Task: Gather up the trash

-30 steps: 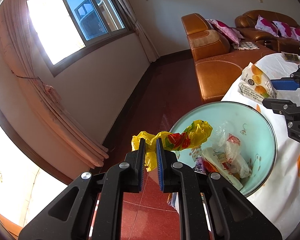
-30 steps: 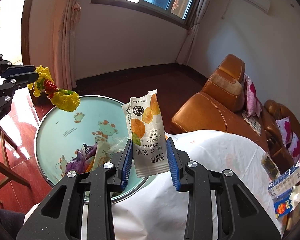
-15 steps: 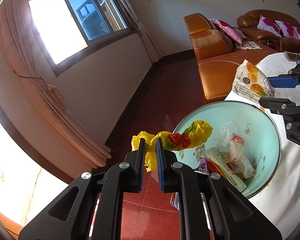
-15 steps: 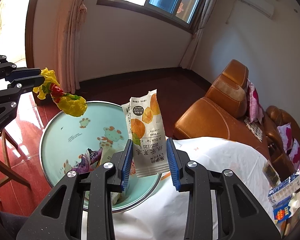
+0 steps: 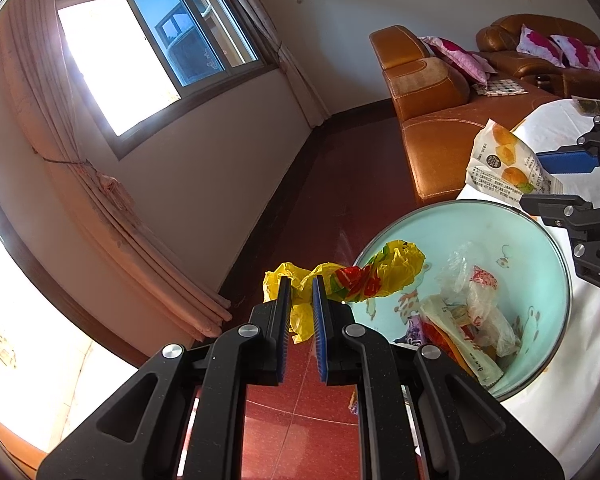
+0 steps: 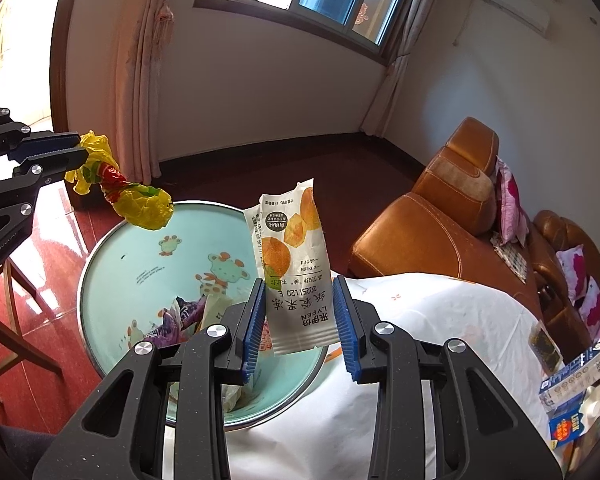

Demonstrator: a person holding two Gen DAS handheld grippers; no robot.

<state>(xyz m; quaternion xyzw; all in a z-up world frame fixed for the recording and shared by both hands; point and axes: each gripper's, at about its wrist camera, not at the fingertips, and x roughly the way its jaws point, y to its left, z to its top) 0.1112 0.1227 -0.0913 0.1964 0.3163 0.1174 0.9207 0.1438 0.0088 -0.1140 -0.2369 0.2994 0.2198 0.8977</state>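
Yellow crumpled plastic wrapper point(image 5: 380, 274) with a red and green print: pinched at one end between the blue pads of the left gripper point(image 5: 300, 304), jaws nearly together on it. Long axis runs roughly level, free end pointing right from the pads, reaching over the near-left rim of the basin. In the right wrist view the same wrapper point(image 6: 140, 200) droops slightly from the pads towards the basin's far-left edge.

White snack packet point(image 6: 296, 264) printed with orange fruit pictures: held at its lower end by the right gripper point(image 6: 300, 320), pads pressing its two side edges. Long axis near upright, tilted a little left, free end pointing up and away from the gripper. It hangs above the right rim of the basin; in the left wrist view the packet point(image 5: 504, 160) sits beyond the basin's far rim.

Pale green enamel basin point(image 6: 112, 264) with cartoon animals: round, metal-rimmed, resting on the edge of a table under a white cloth point(image 6: 440, 340). Contents: mixed wrappers point(image 5: 472, 312) heaped at the near right side, clear, white, red and purple.

Surroundings: dark red tiled floor point(image 5: 300, 420); tan leather sofa point(image 6: 432, 216) with pink cushions to the right; blue and white cartons point(image 6: 576, 392) at the cloth's far right edge; curtained window point(image 5: 160, 52) on the far wall.
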